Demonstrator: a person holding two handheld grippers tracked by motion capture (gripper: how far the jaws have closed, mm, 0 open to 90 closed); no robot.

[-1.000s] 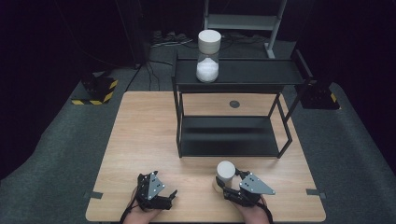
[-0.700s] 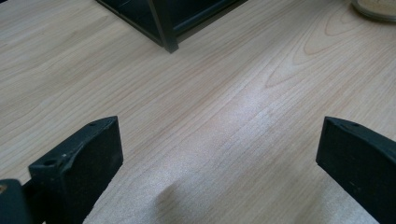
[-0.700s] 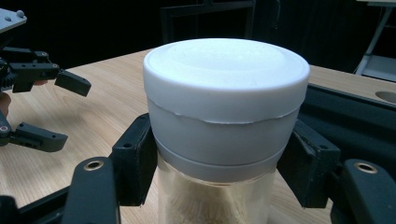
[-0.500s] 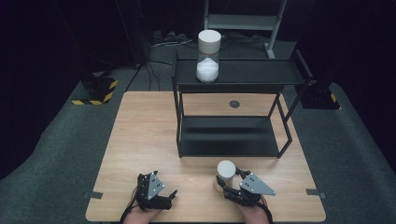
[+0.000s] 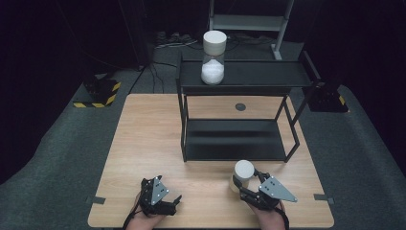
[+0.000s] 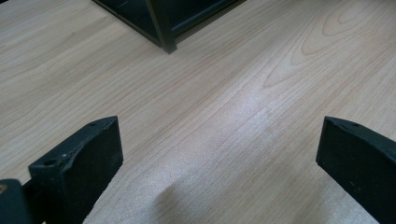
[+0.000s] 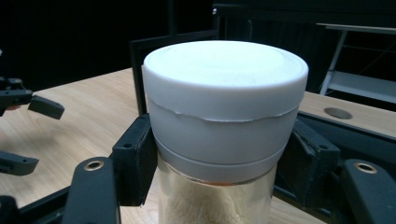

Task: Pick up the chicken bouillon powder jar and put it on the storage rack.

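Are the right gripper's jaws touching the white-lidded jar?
Touching: the right gripper view shows both pads pressed against the jar just below its lid.

Your left gripper (image 5: 176, 201) sits low at the near edge, your hand (image 5: 146, 218) behind it. Its jaws stand wide apart, nothing between them; in the left gripper view both pads (image 6: 88, 158) hang just above the surface.

Your right gripper (image 5: 242, 186) is level, pointing up and to the left in the high view, grey plate on top. Its jaws are closed on a jar (image 7: 224, 121), pads pressed to either side just under the lid.
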